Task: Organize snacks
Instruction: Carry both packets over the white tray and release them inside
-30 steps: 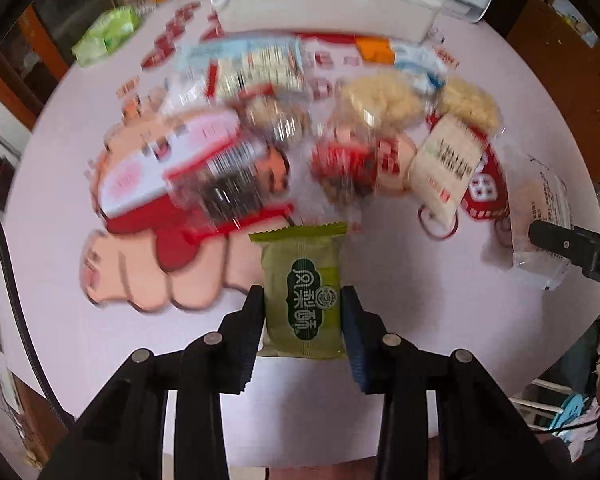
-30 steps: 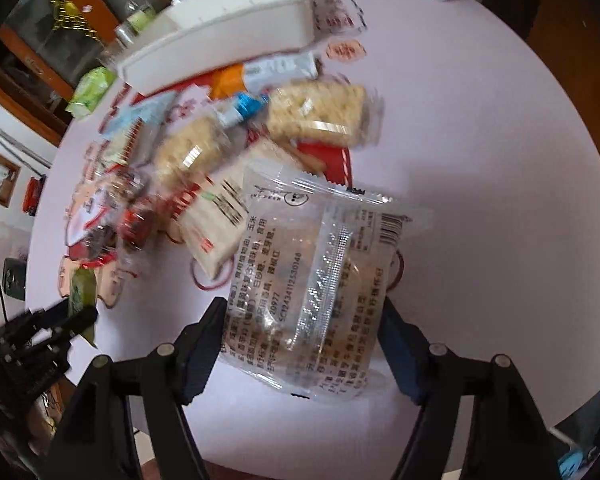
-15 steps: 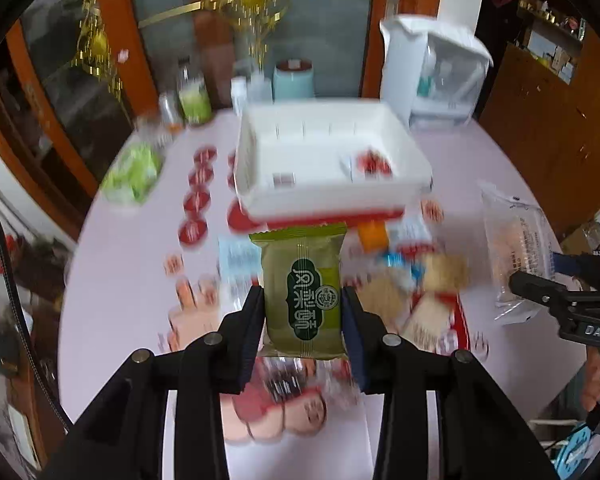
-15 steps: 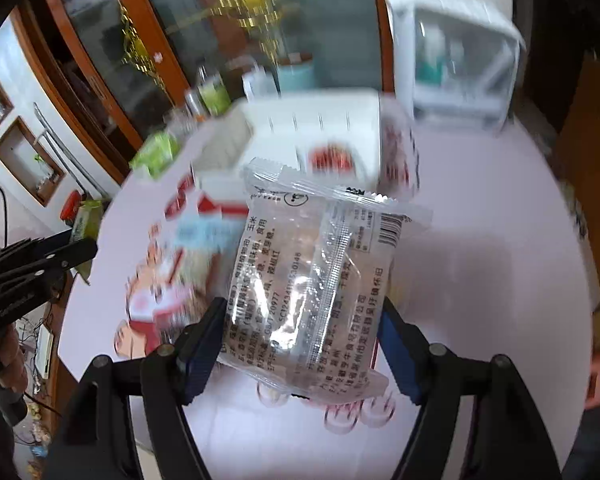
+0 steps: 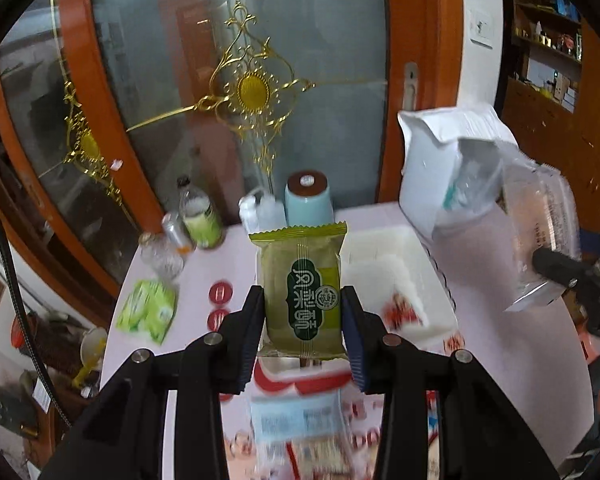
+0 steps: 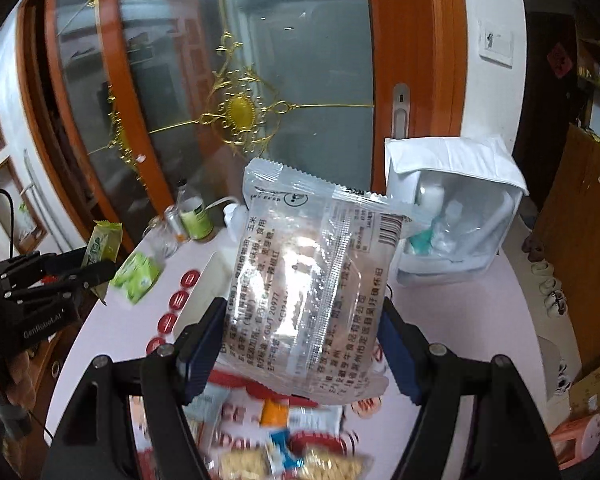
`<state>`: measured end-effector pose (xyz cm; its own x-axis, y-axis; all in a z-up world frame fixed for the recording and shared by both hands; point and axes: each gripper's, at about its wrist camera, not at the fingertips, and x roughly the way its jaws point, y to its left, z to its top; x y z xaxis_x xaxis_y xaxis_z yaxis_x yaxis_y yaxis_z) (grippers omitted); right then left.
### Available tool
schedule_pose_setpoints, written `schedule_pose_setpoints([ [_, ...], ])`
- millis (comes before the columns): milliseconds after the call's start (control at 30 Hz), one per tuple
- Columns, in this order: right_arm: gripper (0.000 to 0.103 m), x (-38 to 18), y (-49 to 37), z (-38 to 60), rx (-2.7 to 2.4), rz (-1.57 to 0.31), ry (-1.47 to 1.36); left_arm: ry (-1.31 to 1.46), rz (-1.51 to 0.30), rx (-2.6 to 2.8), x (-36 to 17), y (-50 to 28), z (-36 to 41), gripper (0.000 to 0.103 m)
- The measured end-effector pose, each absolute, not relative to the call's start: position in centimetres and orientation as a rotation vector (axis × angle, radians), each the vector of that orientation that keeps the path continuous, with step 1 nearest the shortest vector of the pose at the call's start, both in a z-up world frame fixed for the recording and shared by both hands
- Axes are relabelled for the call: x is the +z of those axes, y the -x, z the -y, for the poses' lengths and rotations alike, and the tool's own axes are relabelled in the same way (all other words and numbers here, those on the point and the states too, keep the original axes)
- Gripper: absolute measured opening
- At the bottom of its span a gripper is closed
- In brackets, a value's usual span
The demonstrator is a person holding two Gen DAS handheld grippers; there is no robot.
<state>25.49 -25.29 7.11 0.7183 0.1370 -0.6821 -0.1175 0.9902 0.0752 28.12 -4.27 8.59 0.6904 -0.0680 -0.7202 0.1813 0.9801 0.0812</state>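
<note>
Table point(image 5: 500, 240) first: a pale pink top, and on it a white tray point(image 5: 400, 276) lying just ahead of and below both grippers, its long side running away from the camera in the left wrist view. The tray is mostly bare, with what looks like one red-printed packet point(image 5: 404, 308) at its near end; blur hides more detail. More loose snacks point(image 6: 300, 456) lie on the table under the grippers, nearer than the tray.

In the right wrist view, the right gripper point(image 6: 300, 340) pinches a large clear packet point(image 6: 312, 280) by its lower sides, held upright, long axis pointing up and away toward the tray. The left gripper point(image 5: 302, 320) pinches a smaller green packet point(image 5: 300, 288) the same way, upright between its pads, directly over the tray's near left corner. Judging by that, the left hand is the nearer to dropping its load; the right seems to hang slightly to the tray's right side.
</note>
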Motion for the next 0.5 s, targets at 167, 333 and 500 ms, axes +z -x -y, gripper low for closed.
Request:
schedule_pose_setpoints([
  [167, 0.074, 1.8, -29.8, 23.9, 0.126, -0.826, -0.024, -0.124, -0.801, -0.179, 5.4, -32.9, 5.6, 0.036],
  [333, 0.074, -3.9, -33.2, 21.9, 0.111, -0.928, 0.014, -0.096, -0.903, -0.21, -1.2, -37.4, 6.3, 0.036],
  [500, 0.076, -9.0, -36.1, 21.1, 0.096, -1.032, 0.009, -0.108, -0.993, -0.204, -7.3, -40.1, 6.6, 0.037],
])
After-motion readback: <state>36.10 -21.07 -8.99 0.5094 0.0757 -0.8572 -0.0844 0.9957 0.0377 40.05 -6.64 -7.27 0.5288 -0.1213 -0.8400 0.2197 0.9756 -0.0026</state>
